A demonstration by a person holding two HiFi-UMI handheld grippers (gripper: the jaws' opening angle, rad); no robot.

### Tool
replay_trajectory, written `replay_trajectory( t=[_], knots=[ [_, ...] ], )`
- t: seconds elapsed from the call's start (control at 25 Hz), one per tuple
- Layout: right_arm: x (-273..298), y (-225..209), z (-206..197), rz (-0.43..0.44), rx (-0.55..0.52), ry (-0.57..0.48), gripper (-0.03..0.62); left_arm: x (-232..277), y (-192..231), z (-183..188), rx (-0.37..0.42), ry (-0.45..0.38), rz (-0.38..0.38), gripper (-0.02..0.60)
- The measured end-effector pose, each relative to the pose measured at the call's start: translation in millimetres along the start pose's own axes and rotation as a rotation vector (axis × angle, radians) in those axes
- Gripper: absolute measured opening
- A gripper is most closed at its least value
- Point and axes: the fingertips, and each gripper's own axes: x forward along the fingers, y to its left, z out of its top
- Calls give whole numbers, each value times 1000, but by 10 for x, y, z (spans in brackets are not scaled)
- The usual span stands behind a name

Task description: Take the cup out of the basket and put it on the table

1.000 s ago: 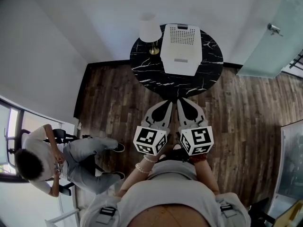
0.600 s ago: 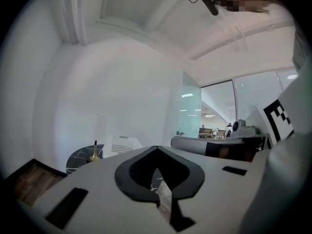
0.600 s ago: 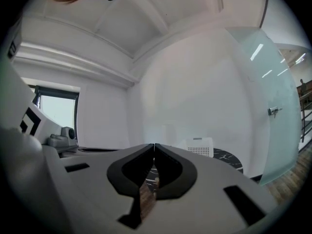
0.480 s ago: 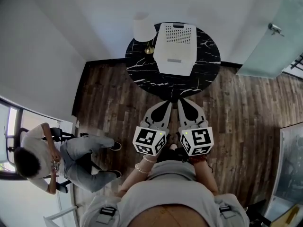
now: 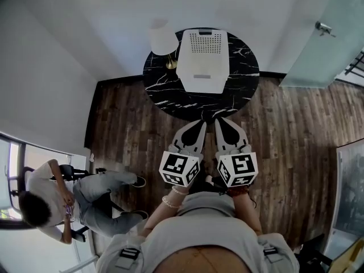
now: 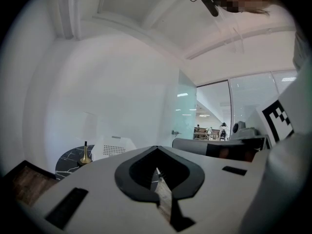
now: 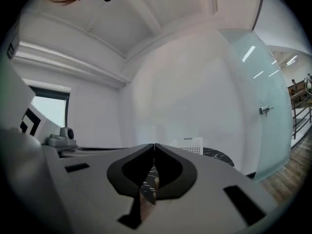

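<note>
Grippers: left gripper (image 5: 199, 124) and right gripper (image 5: 222, 121) both closed, empty, short of round black marble table (image 5: 165, 90).
Cup: unseen; likely inside white perforated plastic basket (image 5: 203, 61), far.
Risk: closed jaws could shove basket.

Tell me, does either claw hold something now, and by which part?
Nothing is held. The left claw and the right claw are both shut and empty.
</note>
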Motion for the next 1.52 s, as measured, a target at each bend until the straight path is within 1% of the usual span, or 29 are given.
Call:
replay_trajectory(
  t=[0.32, 0.72, 0.92, 1.24, 1.52],
  knots=[
    [389, -134, 76, -35, -3, -5, 12, 329, 263, 139, 10, -4, -44, 6],
    [1000, -160, 67, -58, -3, 9, 12, 655, 788, 203, 4, 8, -80, 6],
    [1268, -170, 65, -81, -15, 18, 12, 824, 1005, 244, -1, 9, -111, 6],
    [1537, -179, 41, -132, -30, 26, 12, 984, 1246, 270, 5, 13, -159, 6],
    [1623, -173, 17, -157, -27, 43, 12, 1011, 1294, 255, 0, 26, -187, 6]
  ],
)
